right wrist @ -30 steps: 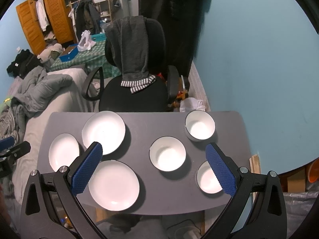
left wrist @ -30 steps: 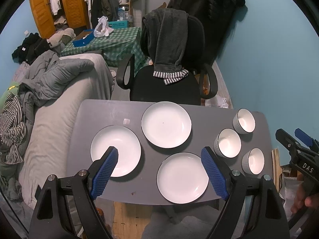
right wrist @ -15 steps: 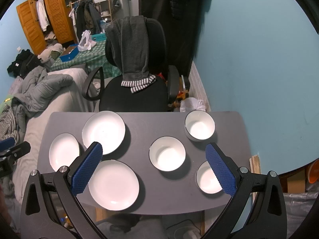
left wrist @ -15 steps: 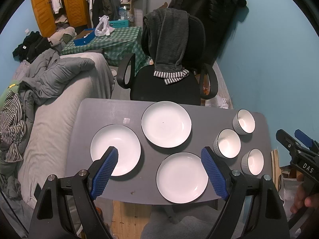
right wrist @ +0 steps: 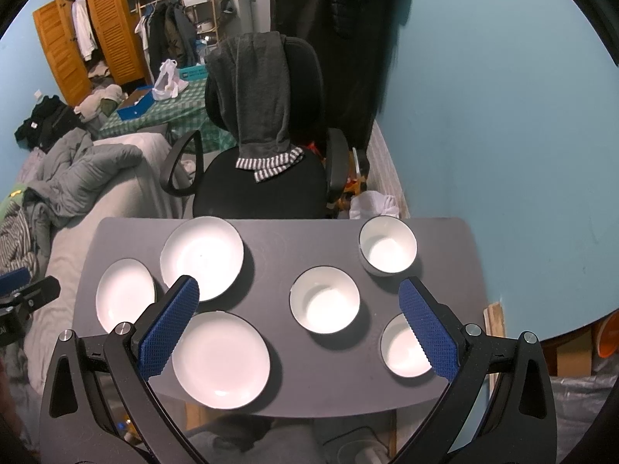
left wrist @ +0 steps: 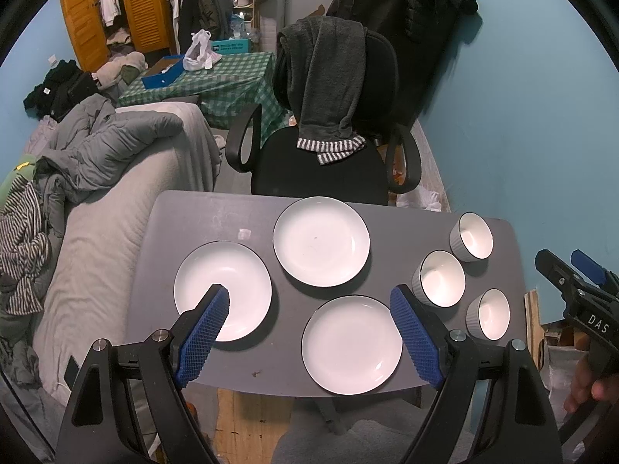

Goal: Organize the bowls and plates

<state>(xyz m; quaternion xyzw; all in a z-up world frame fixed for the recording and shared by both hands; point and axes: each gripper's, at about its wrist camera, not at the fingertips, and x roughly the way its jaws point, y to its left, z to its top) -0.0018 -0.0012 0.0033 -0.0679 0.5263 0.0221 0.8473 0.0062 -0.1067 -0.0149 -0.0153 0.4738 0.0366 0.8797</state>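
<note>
Three white plates lie on a grey table [left wrist: 193, 212]: a left plate [left wrist: 232, 278], a far plate [left wrist: 321, 240] and a near plate [left wrist: 351, 344]. Three white bowls stand at the right: a far bowl [left wrist: 472, 235], a middle bowl [left wrist: 441, 278] and a near bowl [left wrist: 490, 314]. My left gripper [left wrist: 307, 326] hovers open above the near edge, holding nothing. In the right wrist view the same plates [right wrist: 220, 359] and bowls [right wrist: 325, 299] show, and my right gripper [right wrist: 300, 326] hangs open and empty above the table's front.
A black office chair [left wrist: 329, 154] draped with a grey garment stands behind the table. A bed with grey bedding [left wrist: 96, 178] runs along the left. A blue wall [right wrist: 503, 116] closes the right side. A hand [left wrist: 584, 382] holds the right gripper's handle.
Both views shifted only slightly; the table and dishes sit a touch lower in the left wrist view. No dish moved, and both grippers stayed open.
</note>
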